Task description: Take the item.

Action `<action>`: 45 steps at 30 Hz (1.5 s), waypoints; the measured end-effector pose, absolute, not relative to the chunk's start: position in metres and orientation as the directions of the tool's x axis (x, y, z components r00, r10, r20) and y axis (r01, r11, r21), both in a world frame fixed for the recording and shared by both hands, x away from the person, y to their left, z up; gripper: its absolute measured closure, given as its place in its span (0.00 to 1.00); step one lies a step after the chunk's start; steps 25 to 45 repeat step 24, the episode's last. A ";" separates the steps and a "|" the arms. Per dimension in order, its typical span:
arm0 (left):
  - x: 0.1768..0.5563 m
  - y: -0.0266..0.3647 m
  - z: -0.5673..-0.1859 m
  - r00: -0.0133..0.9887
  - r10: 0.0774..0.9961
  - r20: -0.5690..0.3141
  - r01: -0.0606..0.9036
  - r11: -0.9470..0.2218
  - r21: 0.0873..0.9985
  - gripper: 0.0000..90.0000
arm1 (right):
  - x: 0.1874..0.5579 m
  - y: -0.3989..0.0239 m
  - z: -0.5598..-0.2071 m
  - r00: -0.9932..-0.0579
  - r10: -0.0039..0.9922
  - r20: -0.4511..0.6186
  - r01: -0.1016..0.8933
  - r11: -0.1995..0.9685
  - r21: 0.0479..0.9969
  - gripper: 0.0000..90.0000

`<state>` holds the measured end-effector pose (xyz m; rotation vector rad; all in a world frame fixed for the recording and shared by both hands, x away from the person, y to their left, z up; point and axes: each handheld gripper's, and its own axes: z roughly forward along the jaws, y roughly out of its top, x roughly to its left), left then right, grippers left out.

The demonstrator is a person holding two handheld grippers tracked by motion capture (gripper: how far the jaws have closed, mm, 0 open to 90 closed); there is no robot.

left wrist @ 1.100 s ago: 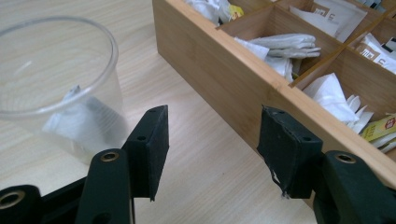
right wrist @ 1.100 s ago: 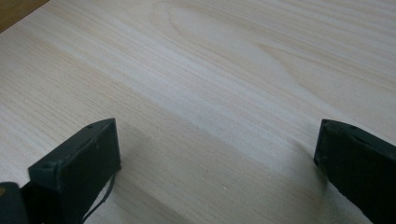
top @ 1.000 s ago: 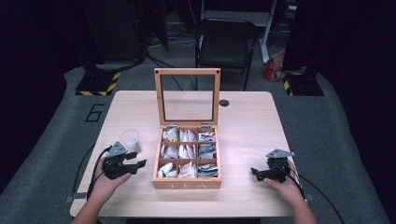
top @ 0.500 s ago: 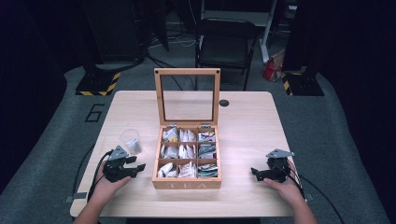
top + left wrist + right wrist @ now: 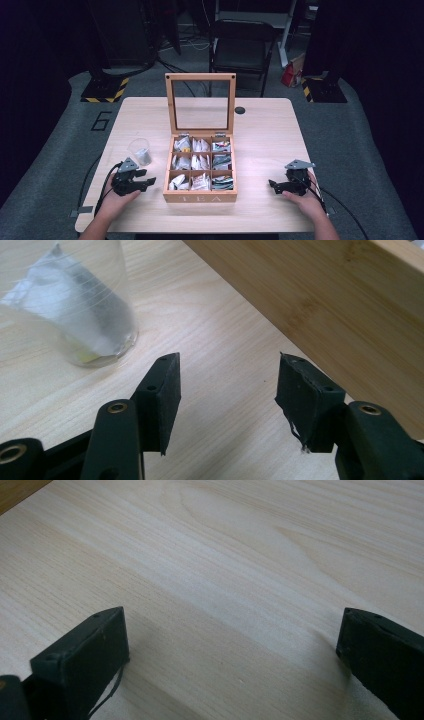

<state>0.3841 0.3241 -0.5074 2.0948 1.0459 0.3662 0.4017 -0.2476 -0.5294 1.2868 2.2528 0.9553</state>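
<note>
A wooden tea box (image 5: 200, 196) stands mid-table with its glass lid (image 5: 200, 102) raised upright; its compartments hold several tea bags (image 5: 198, 162). Left of it a clear plastic cup (image 5: 139, 151) holds a tea bag packet, which the left gripper view shows through the cup (image 5: 80, 310) wall. My left gripper (image 5: 148, 182) rests on the table just in front of the cup, open and empty (image 5: 227, 385), jaws toward the box wall (image 5: 320, 305). My right gripper (image 5: 272, 185) lies on the table right of the box, open wide with bare wood between its jaws (image 5: 232, 645).
A black round grommet (image 5: 240, 110) sits in the table (image 5: 270, 140) behind the box. A black folding chair (image 5: 242, 47) stands beyond the far edge. Cables trail from both grippers off the near edge. A red object (image 5: 288, 76) lies on the floor by the chair.
My left gripper has drawn back toward the near edge, away from the cup, which now stands alone. The right gripper has stayed put.
</note>
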 end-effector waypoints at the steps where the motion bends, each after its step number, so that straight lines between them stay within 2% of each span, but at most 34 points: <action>1: 0.384 0.324 -0.508 0.619 0.782 -0.071 0.561 -0.377 0.737 0.48 | 0.402 -0.248 -0.529 -0.511 0.859 0.011 0.605 0.351 0.715 0.00; 18: 0.385 0.324 -0.509 0.627 0.778 -0.041 0.545 -0.400 0.736 0.47 | 0.402 -0.248 -0.529 -0.512 0.859 0.012 0.605 0.351 0.715 0.00; 45: 0.384 0.326 -0.507 0.620 0.783 -0.062 0.561 -0.387 0.732 0.47 | 0.402 -0.248 -0.529 -0.512 0.859 0.012 0.605 0.351 0.715 0.00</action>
